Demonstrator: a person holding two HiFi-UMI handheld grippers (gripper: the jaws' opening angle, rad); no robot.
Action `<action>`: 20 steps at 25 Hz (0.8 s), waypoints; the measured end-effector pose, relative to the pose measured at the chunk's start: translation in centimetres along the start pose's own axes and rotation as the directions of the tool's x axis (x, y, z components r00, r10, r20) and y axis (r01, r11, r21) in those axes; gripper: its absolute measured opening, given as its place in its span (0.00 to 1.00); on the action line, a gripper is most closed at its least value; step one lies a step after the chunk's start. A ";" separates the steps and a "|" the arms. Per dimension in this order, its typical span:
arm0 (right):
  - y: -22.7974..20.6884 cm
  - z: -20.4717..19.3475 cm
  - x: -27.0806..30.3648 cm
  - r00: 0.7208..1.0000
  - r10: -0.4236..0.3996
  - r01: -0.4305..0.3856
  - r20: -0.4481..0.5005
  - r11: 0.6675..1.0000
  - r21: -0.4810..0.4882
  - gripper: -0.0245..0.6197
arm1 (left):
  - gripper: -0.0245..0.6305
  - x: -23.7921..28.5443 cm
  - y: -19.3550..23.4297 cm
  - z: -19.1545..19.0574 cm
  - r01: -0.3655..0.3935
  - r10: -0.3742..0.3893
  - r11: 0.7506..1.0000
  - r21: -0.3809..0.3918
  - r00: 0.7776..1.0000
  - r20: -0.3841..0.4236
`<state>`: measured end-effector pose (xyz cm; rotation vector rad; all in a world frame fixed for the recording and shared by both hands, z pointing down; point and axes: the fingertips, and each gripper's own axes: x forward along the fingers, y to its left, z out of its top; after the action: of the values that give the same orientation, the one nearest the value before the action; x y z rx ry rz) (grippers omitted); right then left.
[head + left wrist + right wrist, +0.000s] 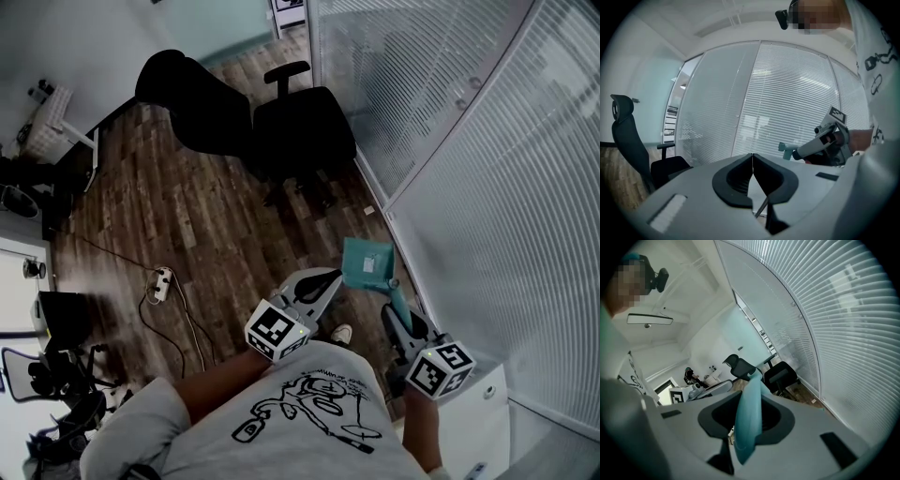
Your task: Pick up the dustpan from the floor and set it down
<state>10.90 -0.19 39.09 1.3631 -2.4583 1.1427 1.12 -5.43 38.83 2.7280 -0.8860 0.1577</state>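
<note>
Head view. Closest to lens: person's printed shirt point(314, 412). Just past it, right gripper point(392, 314), close beside the glass wall point(487, 187), tongs pinching the handle of the teal dustpan point(367, 264). Dustpan up off the wood floor point(187, 216), pan end out front, near the foot of the glass wall. Left gripper point(330, 279) on the dustpan's side away from the glass wall, near the pan; contact not clear. Well away from the glass wall: power strip point(162, 281). One chair point(302, 127) near the glass wall, another chair point(202, 98) further from it.

Left gripper view. Left gripper point(752, 161) tongs pressed together, nothing between. Against the glass wall point(787, 103): right gripper point(827, 140) with dustpan point(786, 149) handle end poking out.

Right gripper view. Right gripper point(747, 416) tongs pinching the dustpan point(751, 401) handle, glass wall point(843, 333) alongside.

Likely trouble:
- handle pivoting or sliding in the pinch, from pan weight far out from the grip
- pan knocking the glass wall, from being carried so close to it
- tilted landing, tipping on release

Counts: dustpan 1, grippers 2, chairs 2, power strip 1.
</note>
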 end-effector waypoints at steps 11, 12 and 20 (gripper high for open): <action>-0.1 -0.6 0.8 1.000 0.000 0.000 -0.005 1.000 0.005 0.15 | 0.04 -0.4 0.4 -0.5 -0.008 0.008 1.000 -0.010 1.000 -0.017; -0.1 -0.8 1.1 1.000 0.001 -0.001 -0.007 1.000 0.003 0.15 | 0.04 -0.4 0.5 -0.6 -0.010 0.009 1.000 -0.011 1.000 -0.019; -1.4 -2.9 2.4 1.000 0.000 0.000 -0.021 1.000 0.006 0.15 | 0.04 -0.5 1.1 -2.3 -0.027 0.026 0.999 -0.025 0.999 -0.044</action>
<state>9.81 -0.41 42.95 1.3460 -2.4427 1.1586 0.03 -5.37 41.22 2.6798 -0.9061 0.2093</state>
